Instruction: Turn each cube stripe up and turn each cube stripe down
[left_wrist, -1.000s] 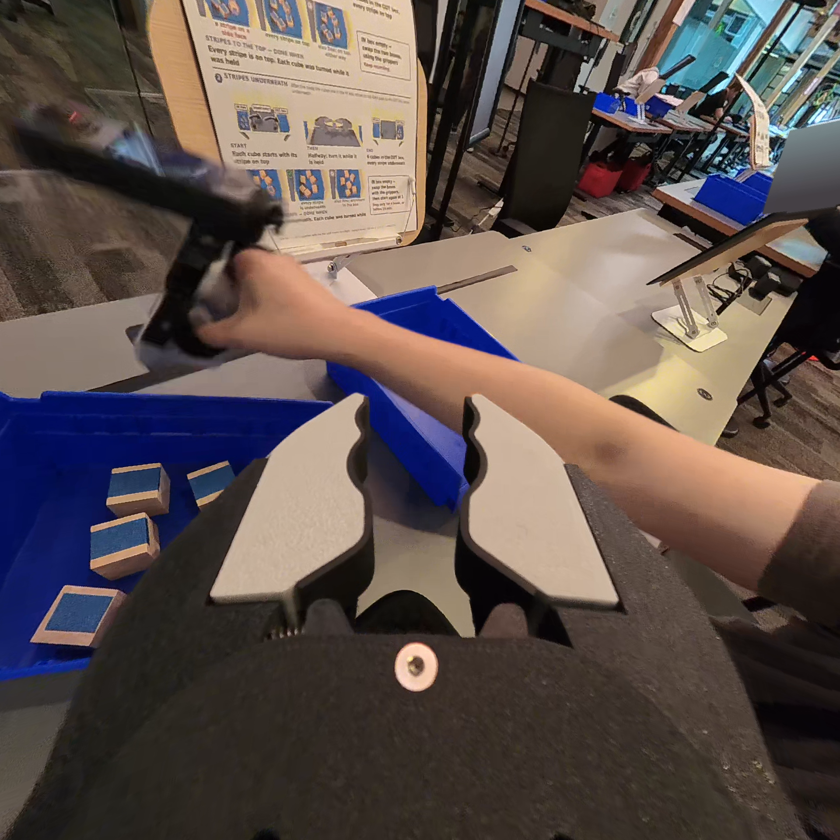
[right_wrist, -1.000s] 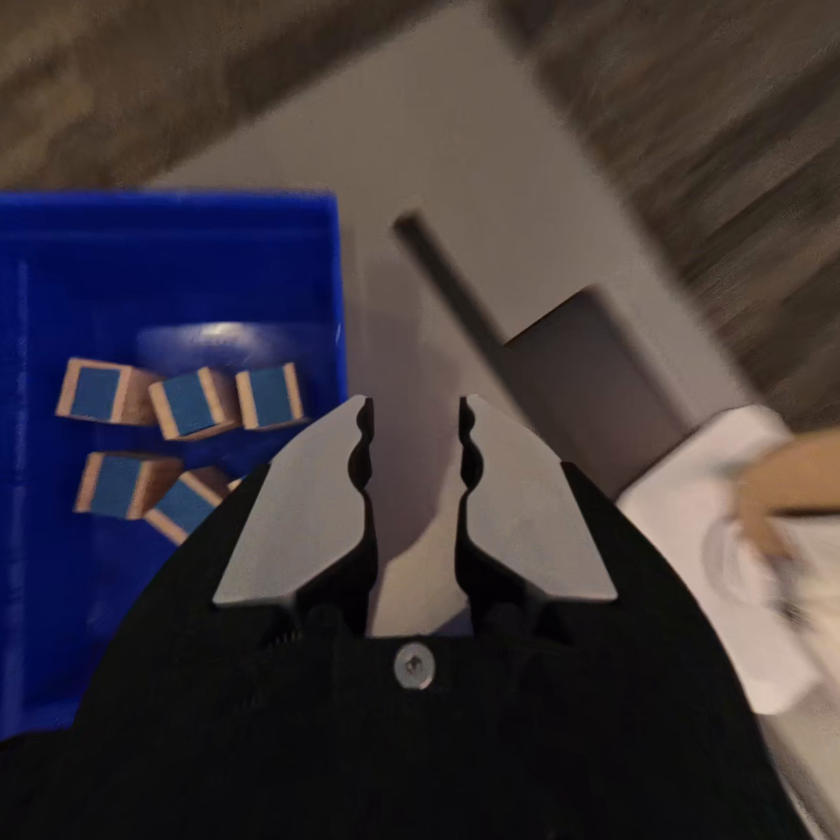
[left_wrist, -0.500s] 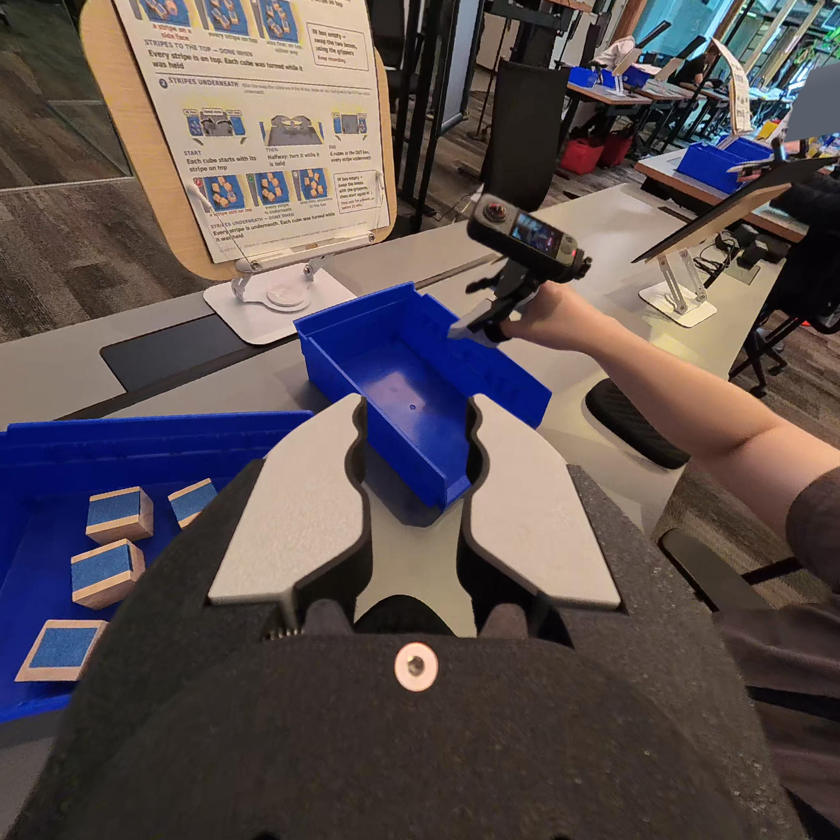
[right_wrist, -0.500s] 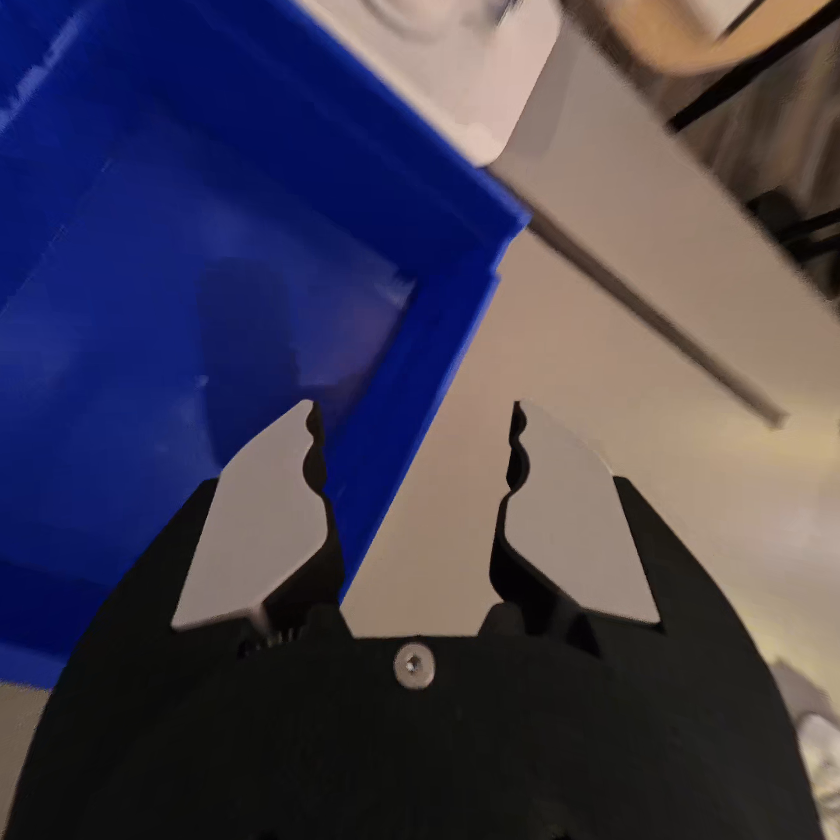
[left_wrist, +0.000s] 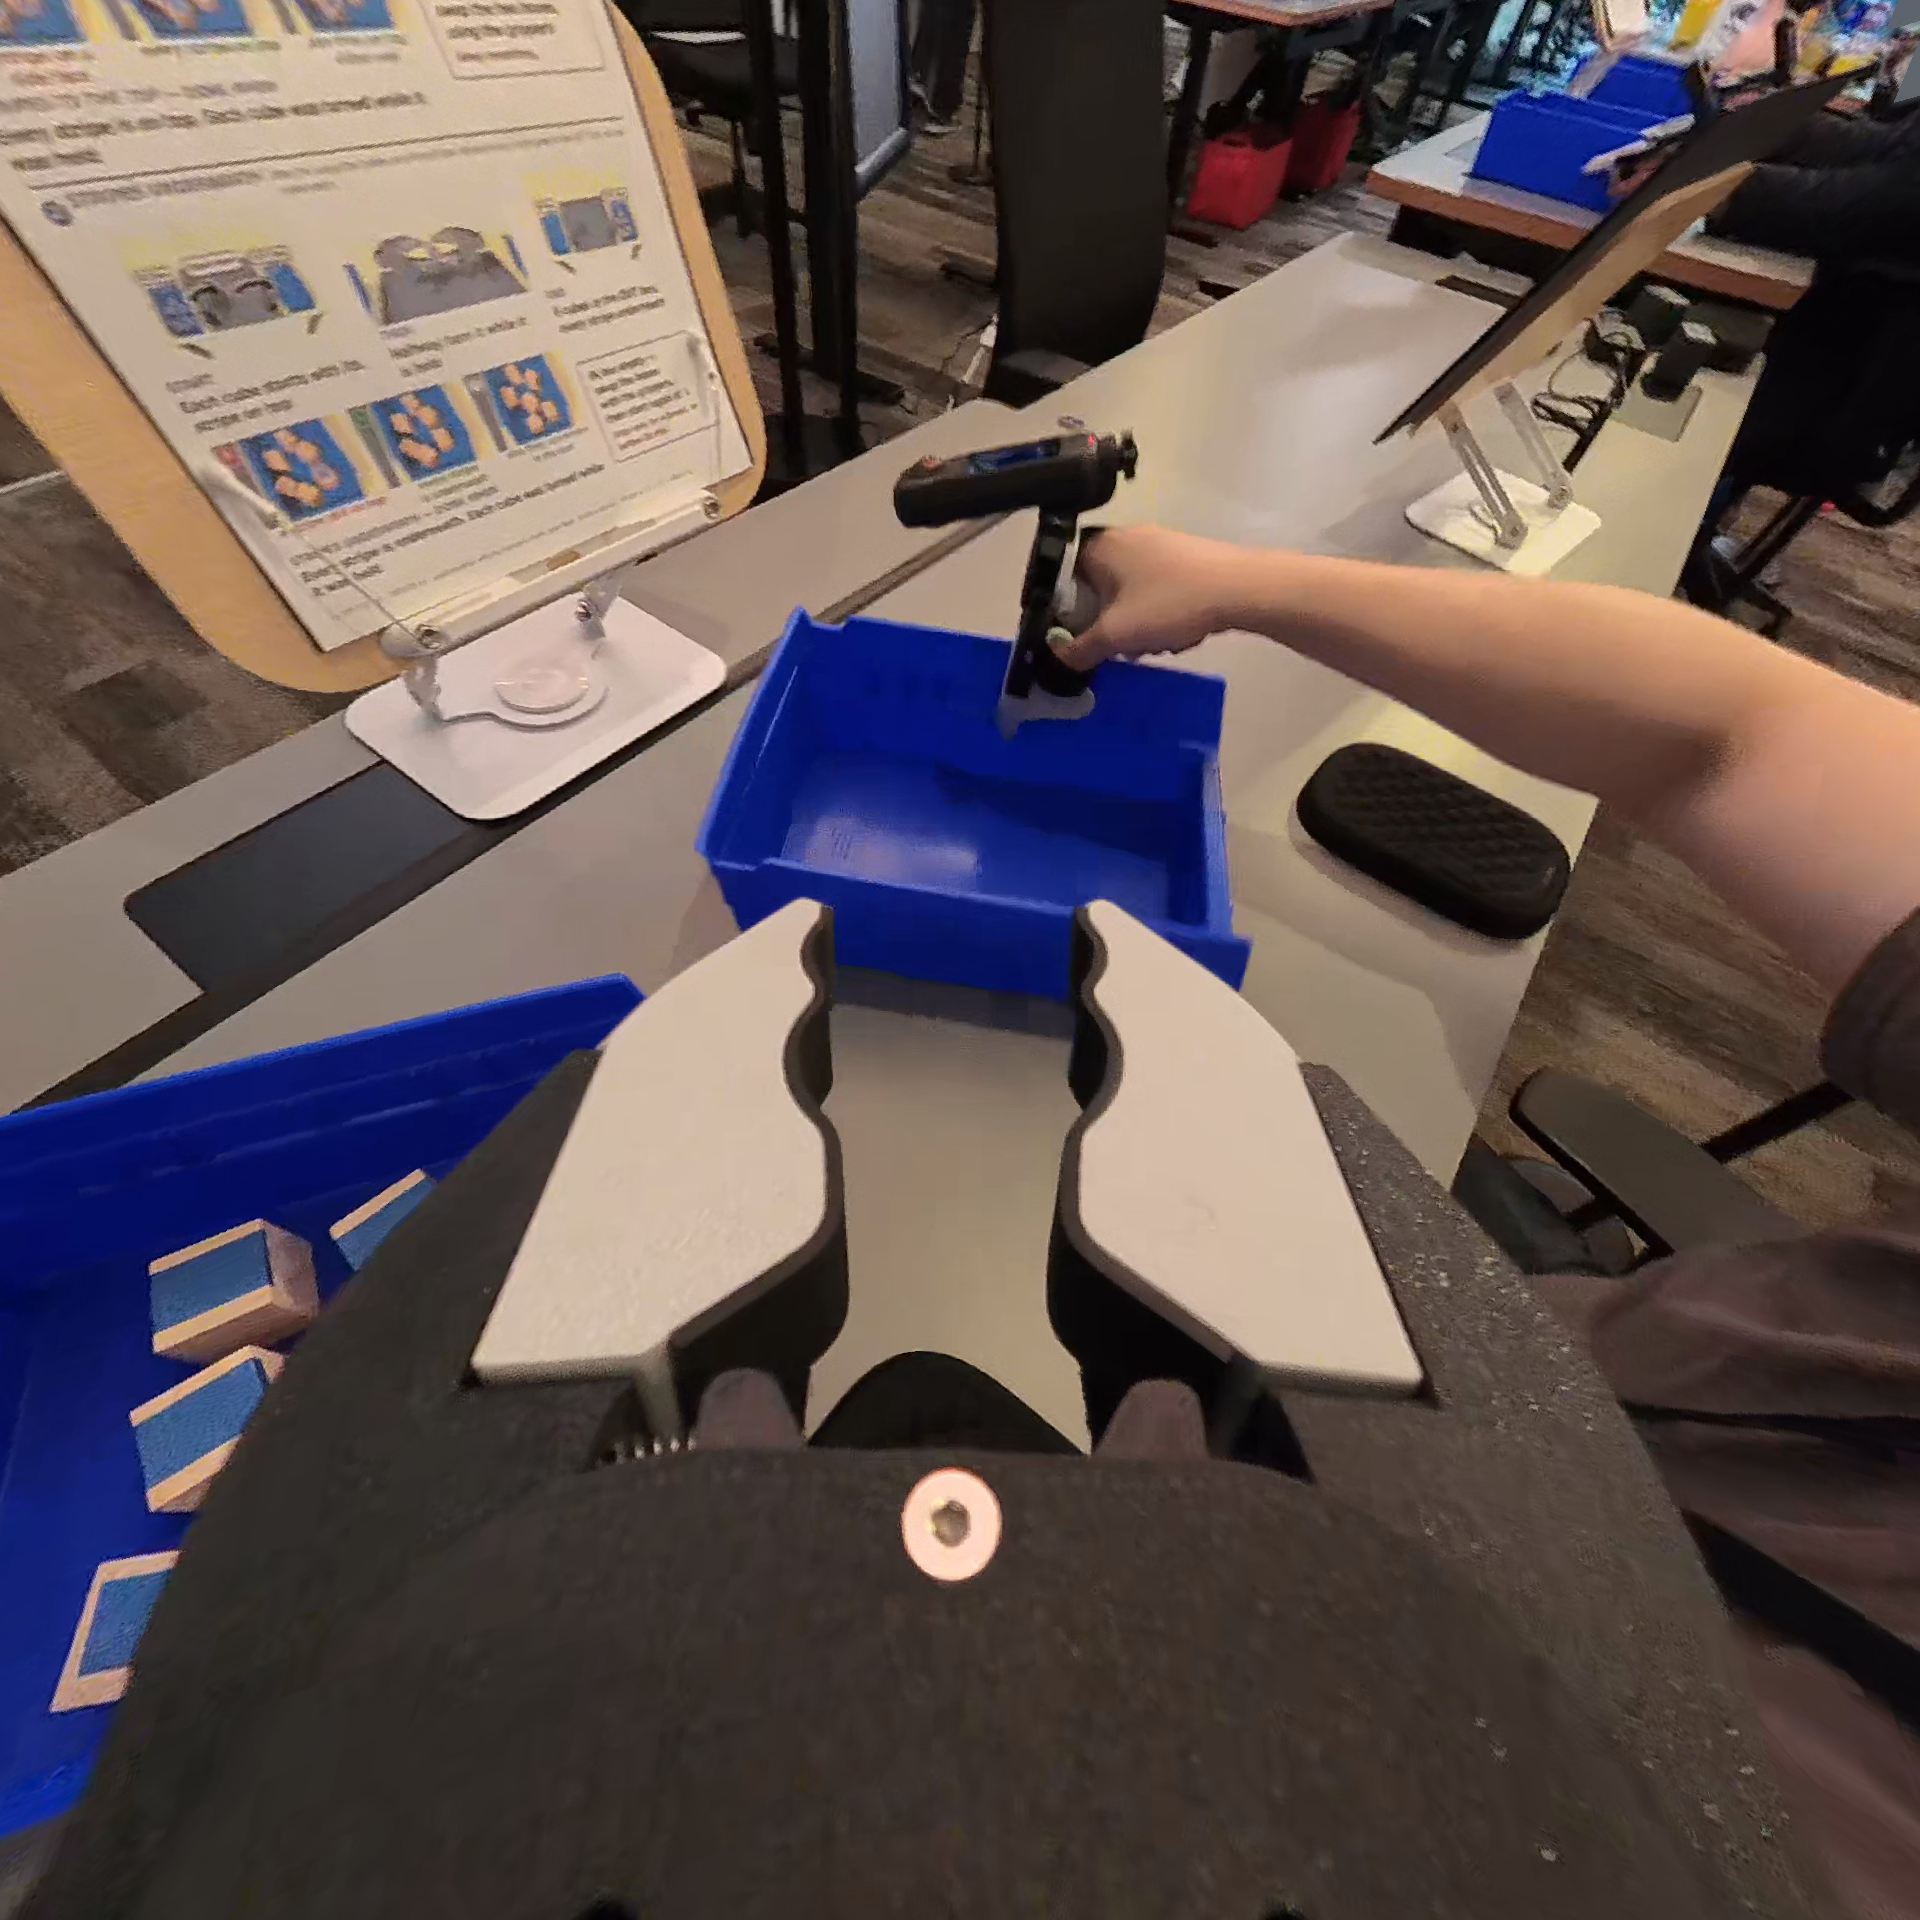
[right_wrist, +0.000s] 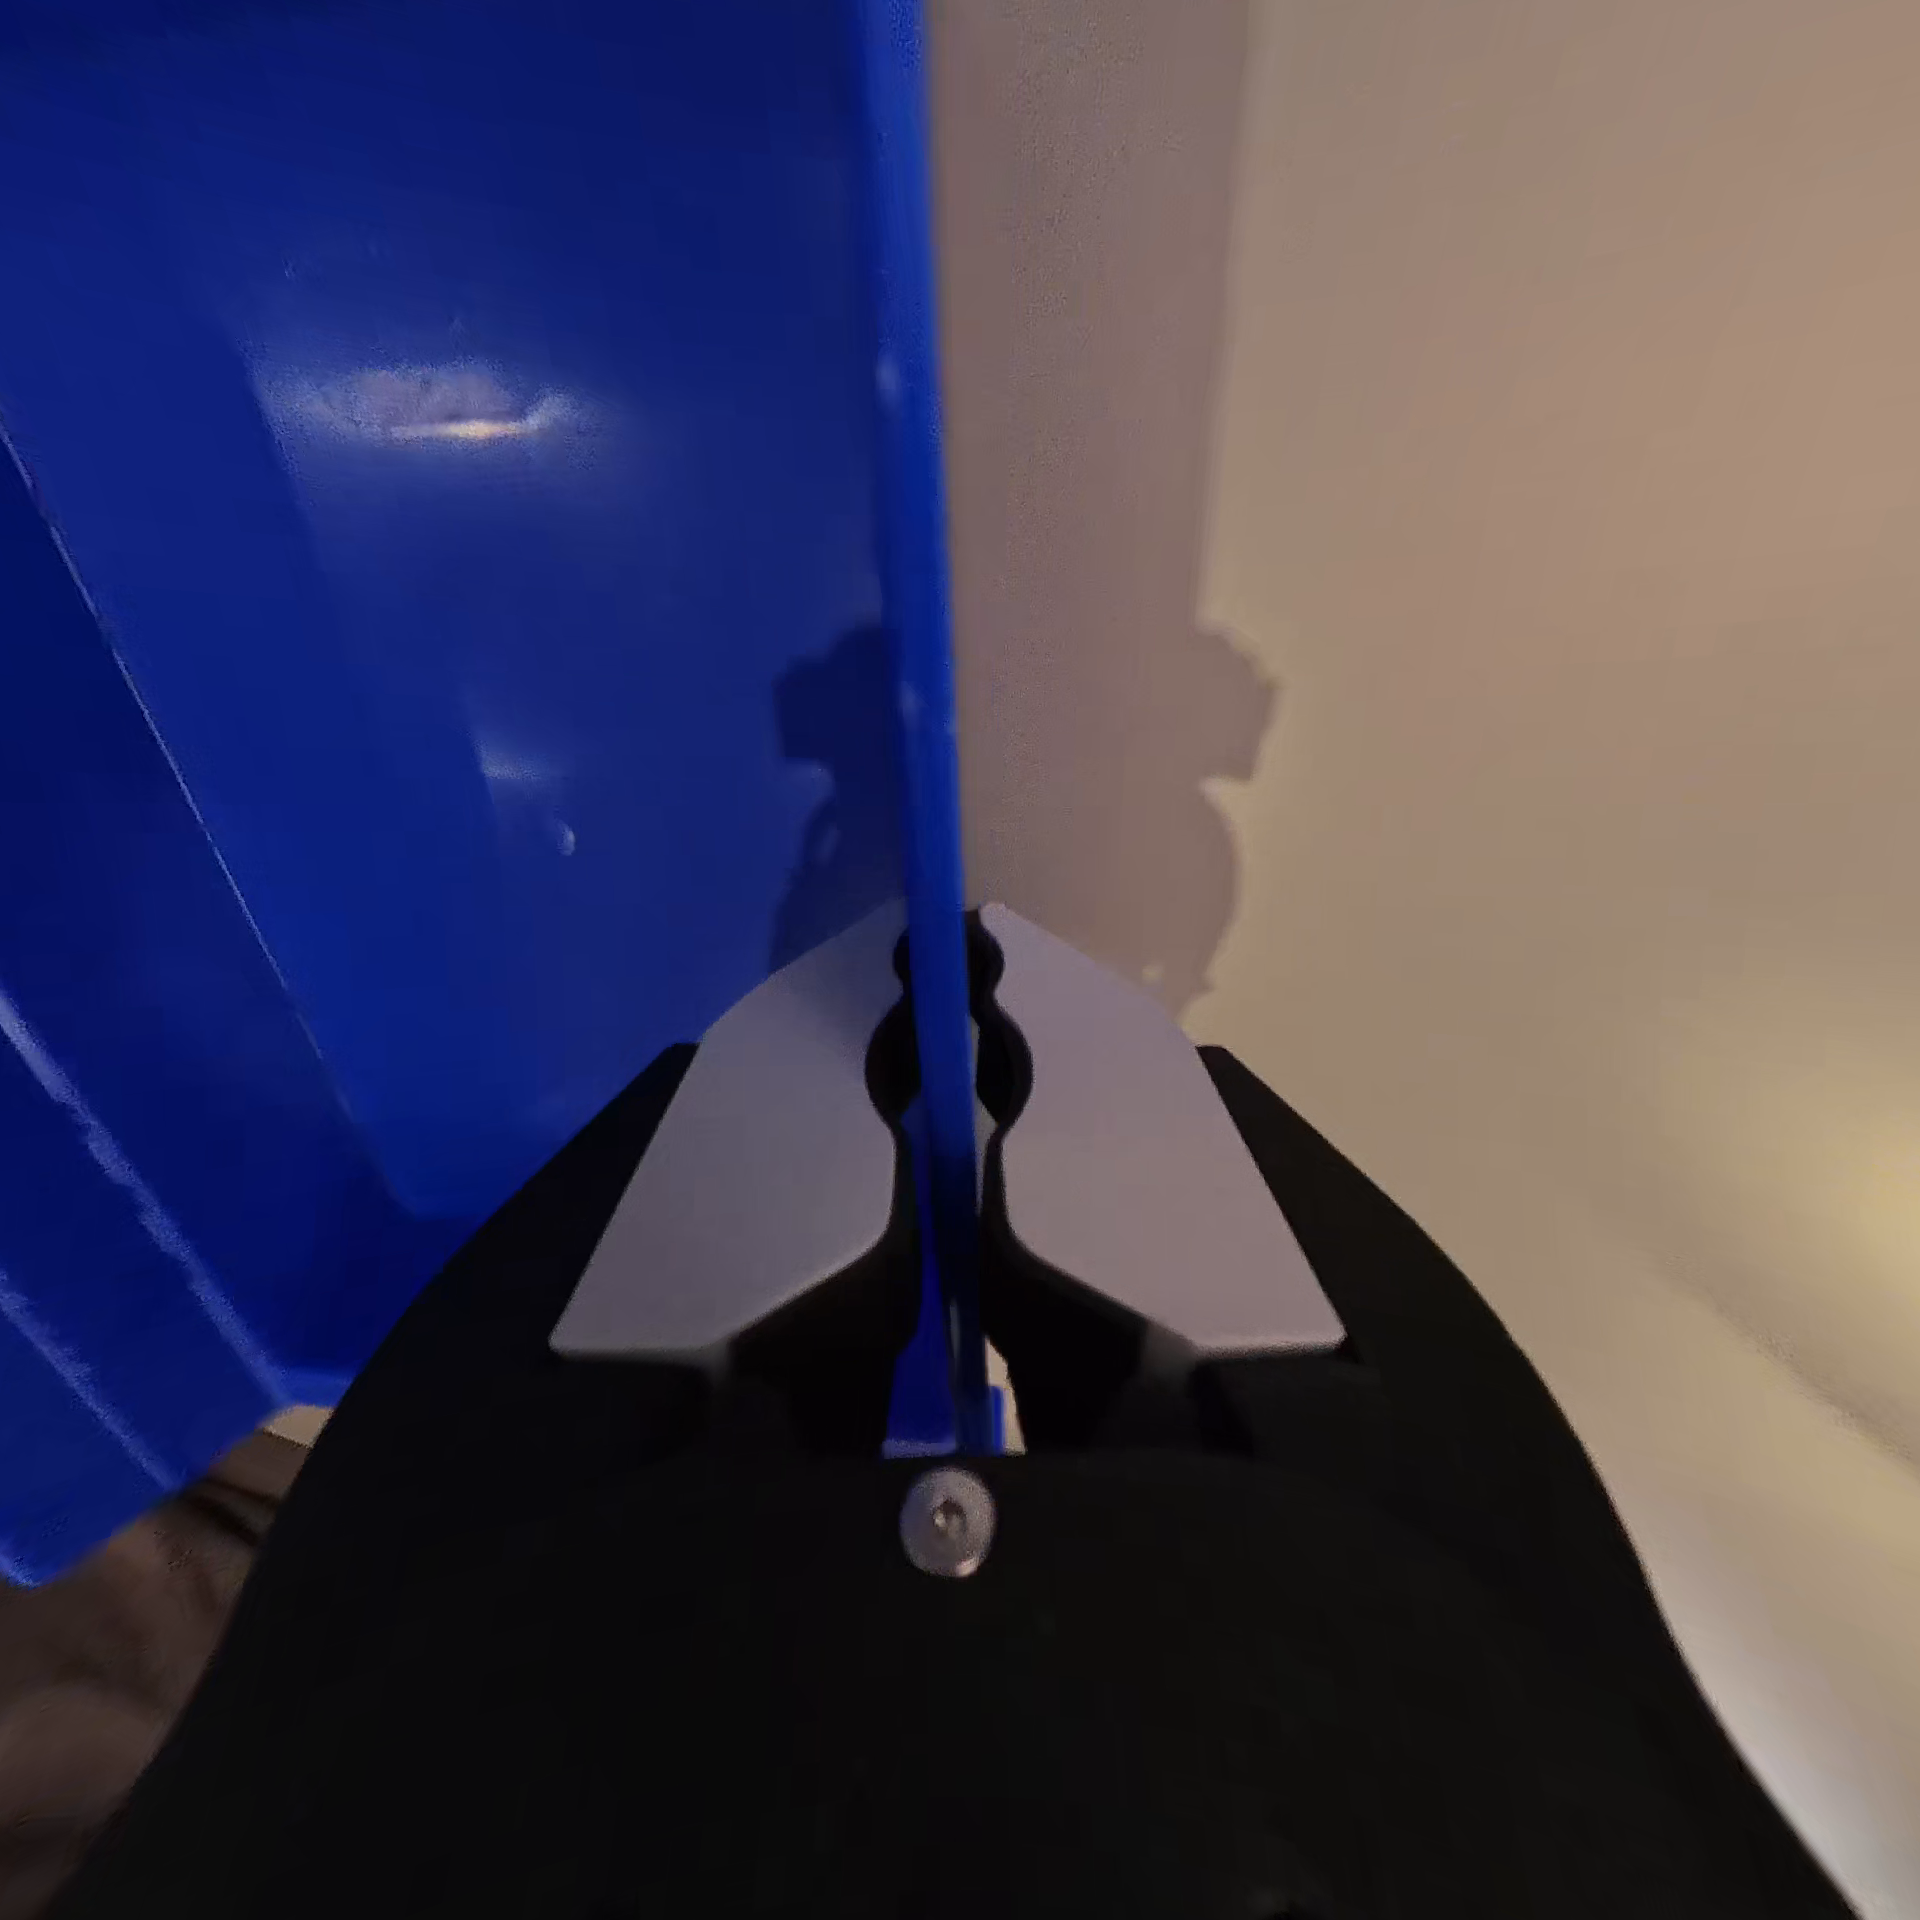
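My right gripper (right_wrist: 940, 920) is shut on the thin wall (right_wrist: 914, 623) of the empty blue bin. In the left wrist view it (left_wrist: 1044, 712) clamps the far wall of that empty bin (left_wrist: 977, 821) from above. My left gripper (left_wrist: 951, 940) is open and holds nothing, hovering over the table between the two bins. A second blue bin (left_wrist: 312, 1081) at the lower left holds several wooden cubes (left_wrist: 229, 1288) with their blue faces up.
An instruction board on a white stand (left_wrist: 540, 696) is behind the bins. A black wrist rest (left_wrist: 1434, 836) lies right of the empty bin, near the table's edge. A person's arm (left_wrist: 1507, 675) reaches across from the right. More desks and chairs are beyond.
My right gripper swung from over the cube bin to the empty bin, opened wide, then shut on its far wall. The bin has turned a little. My left gripper stayed open.
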